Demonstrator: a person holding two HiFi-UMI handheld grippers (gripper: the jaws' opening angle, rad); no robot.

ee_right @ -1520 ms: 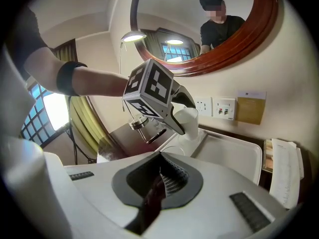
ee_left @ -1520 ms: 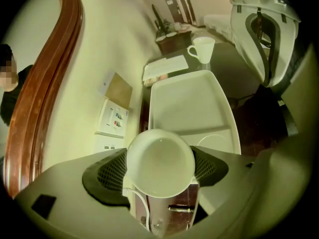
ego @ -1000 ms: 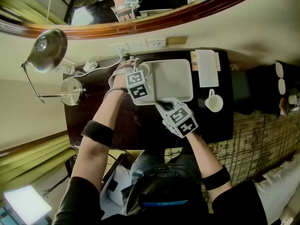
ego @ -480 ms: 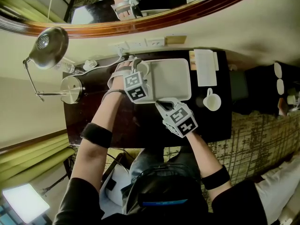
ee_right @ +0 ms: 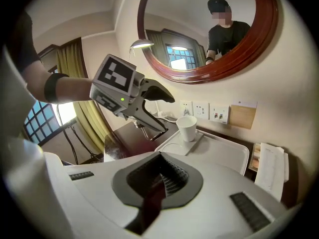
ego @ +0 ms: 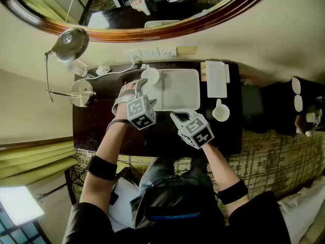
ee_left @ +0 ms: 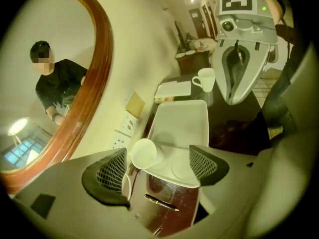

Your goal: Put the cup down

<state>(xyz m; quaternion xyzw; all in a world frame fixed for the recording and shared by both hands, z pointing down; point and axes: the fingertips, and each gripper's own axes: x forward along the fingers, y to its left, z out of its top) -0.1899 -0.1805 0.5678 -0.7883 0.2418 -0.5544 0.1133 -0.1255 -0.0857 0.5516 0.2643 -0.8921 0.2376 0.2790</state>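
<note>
1. Left gripper [ee_left: 159, 166] has its jaws spread wide and grips nothing.
2. White cup [ee_left: 143, 153] stands upright just ahead of those jaws, on the corner of the white tray [ee_left: 185, 118] nearest the wall sockets [ee_right: 208, 111].
3. Right gripper [ee_right: 159, 183] has its jaws pressed together with nothing between them, and hovers at the tray's near edge.
4. A handled mug [ego: 220, 111] sits on the desk beside the tray.

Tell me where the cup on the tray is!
Find the dark desk under the wood-framed mirror, then the white tray on it. The cup stands in the tray's corner nearest the wall sockets. It has no handle, unlike the mug on the desk beside the tray.
</note>
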